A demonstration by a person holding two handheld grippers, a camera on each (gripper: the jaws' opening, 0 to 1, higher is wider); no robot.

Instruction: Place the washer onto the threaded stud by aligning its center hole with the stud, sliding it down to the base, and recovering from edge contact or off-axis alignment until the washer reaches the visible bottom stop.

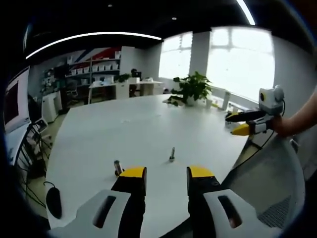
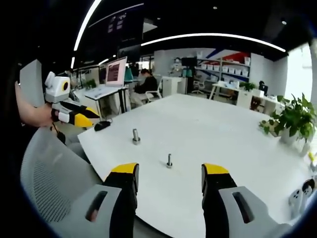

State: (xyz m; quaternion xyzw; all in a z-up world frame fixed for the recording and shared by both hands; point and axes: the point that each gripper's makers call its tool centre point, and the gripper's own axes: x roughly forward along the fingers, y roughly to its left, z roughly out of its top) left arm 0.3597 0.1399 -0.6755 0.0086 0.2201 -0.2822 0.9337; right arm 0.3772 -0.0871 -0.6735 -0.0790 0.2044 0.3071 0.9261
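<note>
- Left gripper view: the left gripper [image 1: 166,178] has its jaws spread wide with nothing between them, held over the near edge of the white bench [image 1: 133,124].
- The threaded stud [image 1: 172,154] stands upright on the bench, just beyond the jaw tips and a little right of the gap's middle, not touching either jaw.
- A second, thicker metal piece [image 1: 118,167] stands on the bench just beside the left jaw tip, on its outer side; cannot tell whether the washer is on it.
- The right gripper [image 1: 237,124] is at the right edge, held by a hand [image 1: 280,125] above a grey mesh chair [image 1: 270,188]; its jaws look near together, state unclear.
- A potted plant [image 1: 192,88] sits at the far end of the bench.
- Right gripper view: the right gripper [image 2: 170,174] has jaws wide apart, empty.
- The stud [image 2: 169,160] stands just ahead of the gap, about centred, apart from both jaws.
- The thicker piece [image 2: 135,136] stands farther out, left of the stud.
- The left gripper [image 2: 91,117] shows at the left beyond the bench edge.
- The washer itself is too small to make out.
</note>
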